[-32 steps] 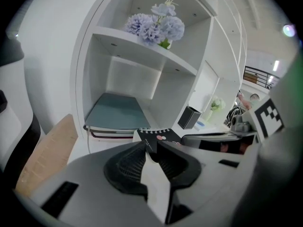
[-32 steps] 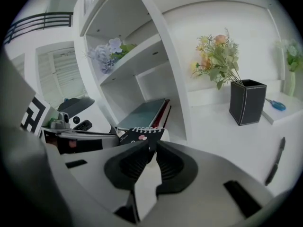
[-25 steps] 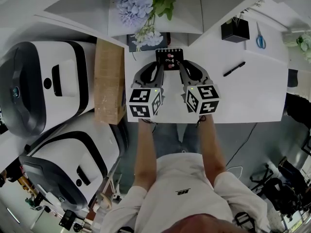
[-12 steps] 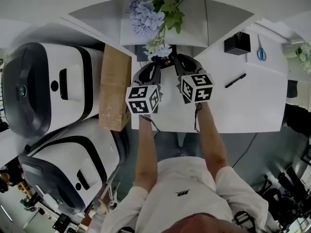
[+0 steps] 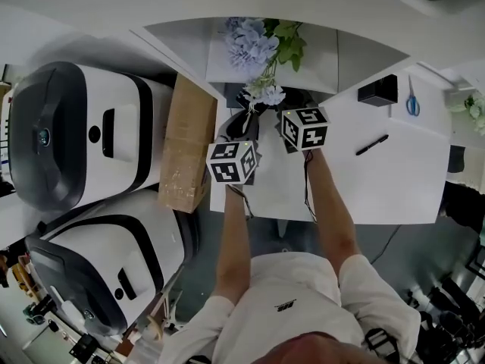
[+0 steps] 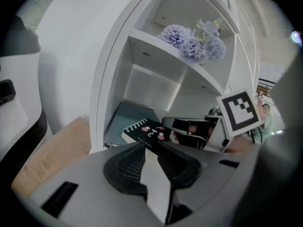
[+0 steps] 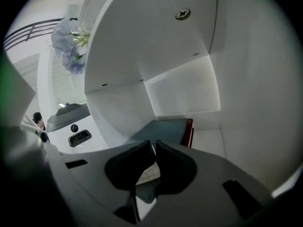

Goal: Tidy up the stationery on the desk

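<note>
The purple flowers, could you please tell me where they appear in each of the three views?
Head view: flowers at top centre.
Left gripper view: flowers upper right of centre, on a shelf board.
Right gripper view: flowers at upper left edge.
Shared landmark: the white shelf unit, in all three.

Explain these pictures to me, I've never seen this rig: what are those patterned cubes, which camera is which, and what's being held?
There is no robot. A person holds a hand tool with a claw in each hand, and the cubes are part of those tools. The head view looks down from the person's head. The other two views look along the left claw and the right claw. Both pinch a notebook, held at a shelf cubby over a blue book, below flowers. On the desk lie a pen, scissors and a black box.
</note>
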The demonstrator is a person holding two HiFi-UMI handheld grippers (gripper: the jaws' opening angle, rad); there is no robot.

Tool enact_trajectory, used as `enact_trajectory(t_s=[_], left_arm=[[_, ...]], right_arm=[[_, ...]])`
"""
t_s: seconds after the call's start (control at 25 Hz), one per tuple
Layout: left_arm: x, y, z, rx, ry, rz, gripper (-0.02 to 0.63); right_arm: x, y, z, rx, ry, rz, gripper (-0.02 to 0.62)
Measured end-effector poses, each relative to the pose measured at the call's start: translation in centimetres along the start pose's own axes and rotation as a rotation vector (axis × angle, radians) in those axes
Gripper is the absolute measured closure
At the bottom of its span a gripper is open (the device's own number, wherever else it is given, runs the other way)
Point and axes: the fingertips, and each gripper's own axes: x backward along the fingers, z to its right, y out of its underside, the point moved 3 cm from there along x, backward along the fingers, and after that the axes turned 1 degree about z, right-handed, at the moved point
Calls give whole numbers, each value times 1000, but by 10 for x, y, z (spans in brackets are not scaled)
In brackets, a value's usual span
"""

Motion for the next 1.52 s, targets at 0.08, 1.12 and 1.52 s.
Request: enact_trajectory(t_s=[0.08,1.12,1.52], left_arm=[[-3,3,3,7,12,-4,606],[-11,8,39,25,74,50,606],[-1,14,46,23,67,54,606]], right_arm=[[-10,-7,1,14,-9,24,566],[-10,-43,-17,394,-137,151,565],[7,-58,-25,473,-144,204,543]])
